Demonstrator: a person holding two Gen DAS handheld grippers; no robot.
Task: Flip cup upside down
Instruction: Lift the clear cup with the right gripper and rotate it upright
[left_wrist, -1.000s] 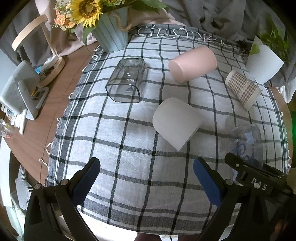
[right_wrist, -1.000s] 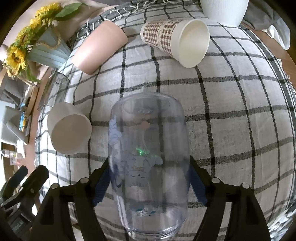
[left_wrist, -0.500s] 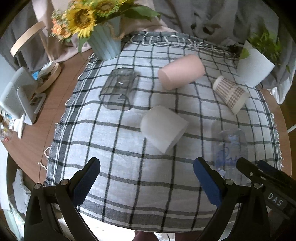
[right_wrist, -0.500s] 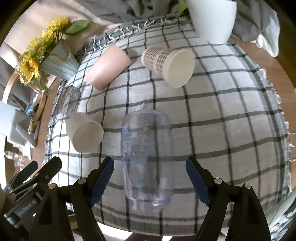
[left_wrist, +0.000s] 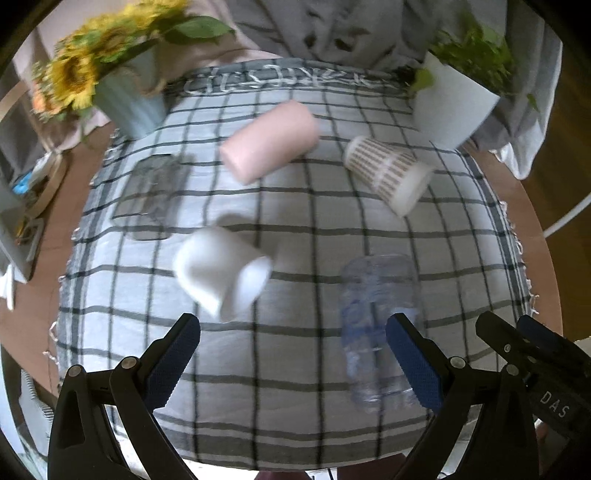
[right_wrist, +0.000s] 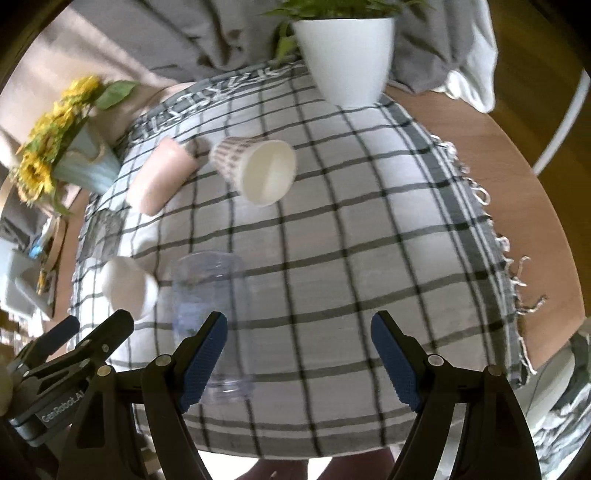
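A clear plastic cup with blue print (left_wrist: 375, 325) (right_wrist: 210, 317) stands upside down on the checked cloth near the front edge. A white cup (left_wrist: 221, 271) (right_wrist: 127, 288), a pink cup (left_wrist: 269, 142) (right_wrist: 157, 181), a checked paper cup (left_wrist: 388, 177) (right_wrist: 255, 171) and a grey clear cup (left_wrist: 151, 195) (right_wrist: 98, 232) lie on their sides. My left gripper (left_wrist: 291, 362) is open and empty, hovering over the front edge. My right gripper (right_wrist: 299, 358) is open and empty, to the right of the clear cup.
A sunflower vase (left_wrist: 122, 92) (right_wrist: 74, 155) stands at the back left and a white plant pot (left_wrist: 454, 107) (right_wrist: 347, 51) at the back right. The round wooden table (right_wrist: 517, 177) shows beyond the checked cloth (left_wrist: 314, 236). Clutter lies at the far left.
My right gripper has opened, let go of the clear cup and pulled back and to the right. Both grippers have drawn back from the table.
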